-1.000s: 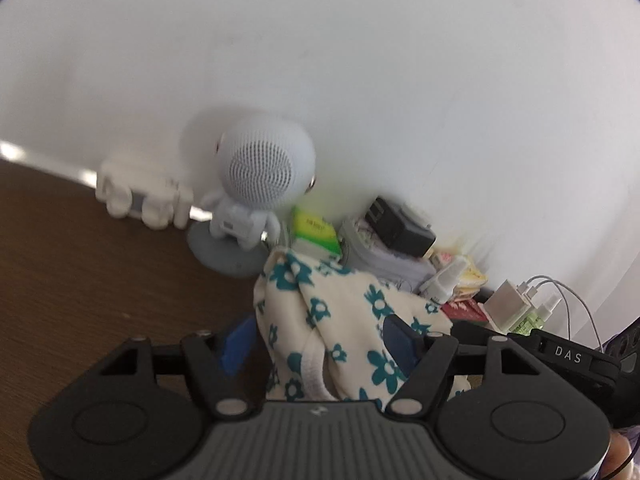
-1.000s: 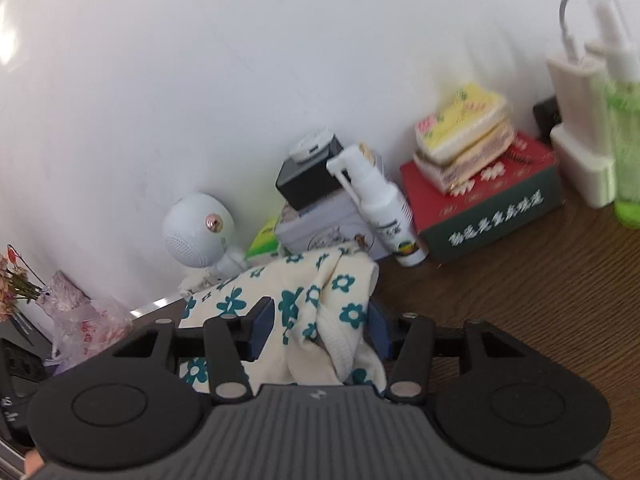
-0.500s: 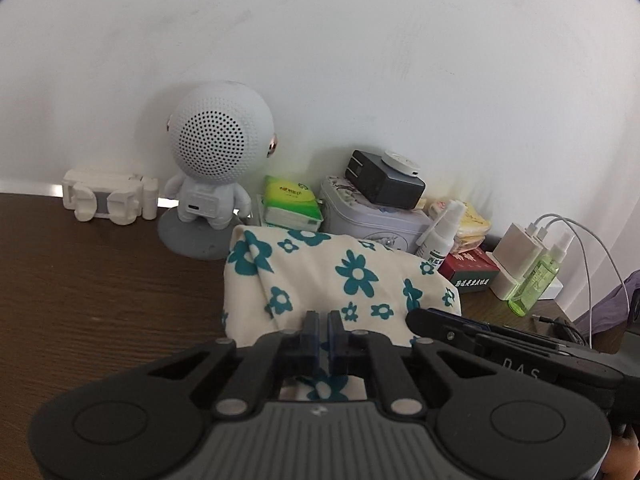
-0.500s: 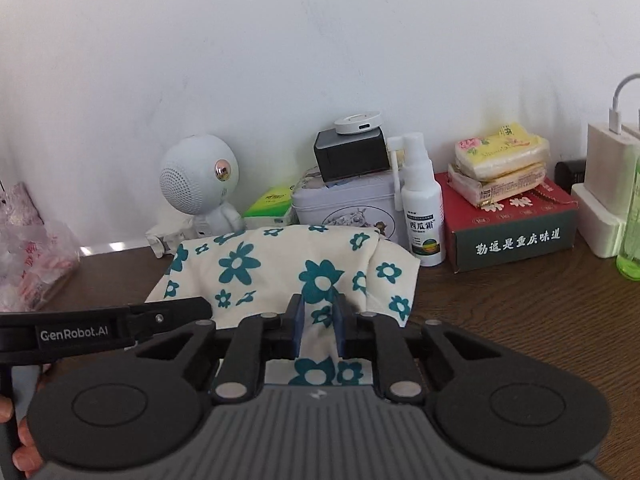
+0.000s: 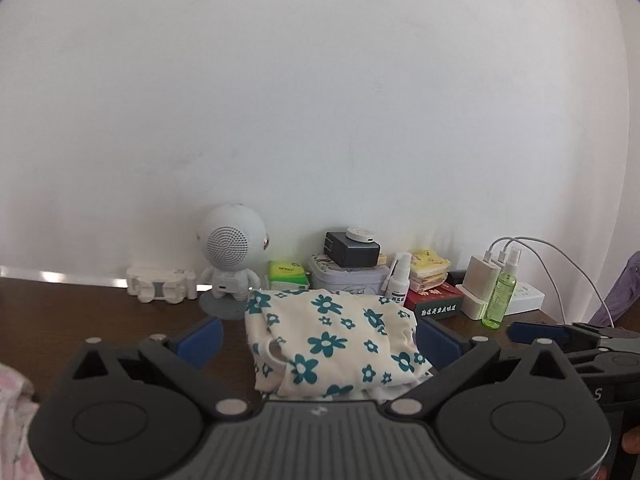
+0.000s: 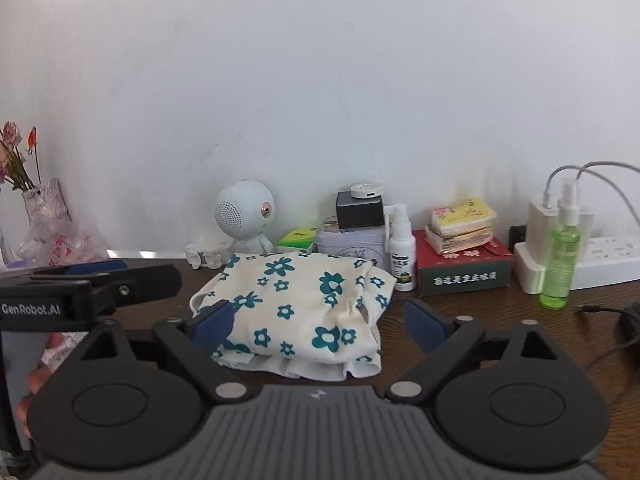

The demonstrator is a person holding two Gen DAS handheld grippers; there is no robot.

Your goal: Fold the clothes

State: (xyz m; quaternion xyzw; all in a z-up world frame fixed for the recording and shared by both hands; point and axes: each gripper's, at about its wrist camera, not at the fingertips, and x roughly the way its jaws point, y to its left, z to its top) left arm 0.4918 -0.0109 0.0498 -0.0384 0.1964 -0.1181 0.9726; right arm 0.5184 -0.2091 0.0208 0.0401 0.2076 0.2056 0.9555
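Floral garment (image 6: 304, 312) lies in a compact, slightly lumpy folded stack just in front of the metal tin (image 6: 352, 240). Left gripper (image 5: 320, 340) and right gripper (image 6: 320, 320): both spread wide, holding nothing. Fold looks essentially done; maybe a tidy-up remains.

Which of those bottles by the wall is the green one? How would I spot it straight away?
Look along the back of the brown table to the white power strip on the right. The green spray bottle stands upright in front of the white charger there. Unlike the white spray bottle beside the red box, it is clear and holds green liquid.
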